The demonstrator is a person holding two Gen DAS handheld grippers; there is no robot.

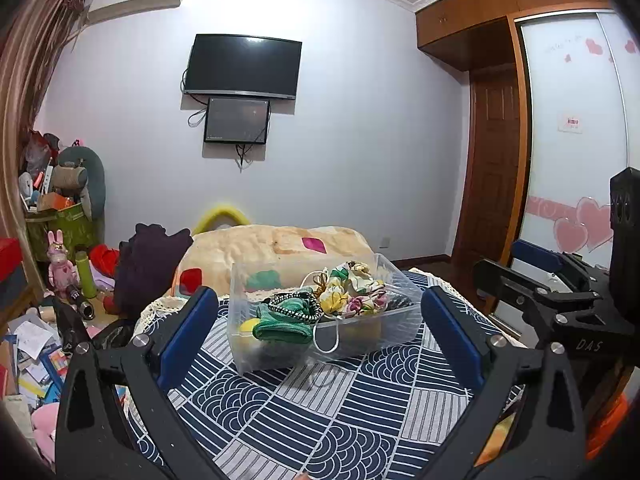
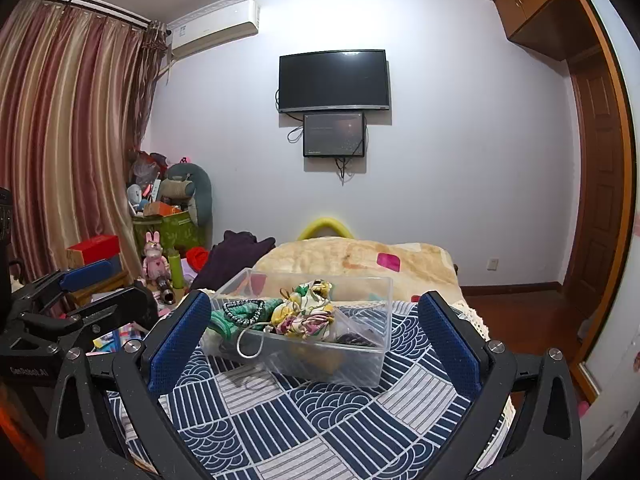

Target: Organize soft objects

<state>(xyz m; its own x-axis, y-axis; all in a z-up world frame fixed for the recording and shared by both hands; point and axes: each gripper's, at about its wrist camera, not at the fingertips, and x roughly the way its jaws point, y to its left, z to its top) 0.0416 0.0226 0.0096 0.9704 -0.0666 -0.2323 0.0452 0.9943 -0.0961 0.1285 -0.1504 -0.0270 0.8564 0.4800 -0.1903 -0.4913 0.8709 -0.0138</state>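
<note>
A clear plastic bin [image 1: 394,280] [image 2: 380,312] sits on a blue and white patterned cloth [image 1: 320,412] [image 2: 320,412]. Inside lie a floral fabric bundle [image 1: 356,290] [image 2: 308,312], a green cloth [image 1: 286,322] [image 2: 224,320], a black and white beaded band [image 1: 294,306] [image 2: 242,310], a white cord loop [image 1: 326,340] [image 2: 250,344] hanging over the front wall, and a yellow ball [image 1: 248,326]. My left gripper [image 1: 316,312] is open and empty, just short of the bin. My right gripper [image 2: 314,316] is open and empty, also short of it. Each gripper shows in the other's view [image 1: 560,280] [image 2: 80,292].
A beige blanket [image 1: 276,248] [image 2: 360,260] and a dark purple garment [image 1: 148,260] [image 2: 236,252] lie behind the bin. Floor clutter, a pink rabbit toy [image 1: 60,264] [image 2: 154,260] and a green bottle [image 1: 86,274] are at left. A wardrobe [image 1: 576,140] stands at right.
</note>
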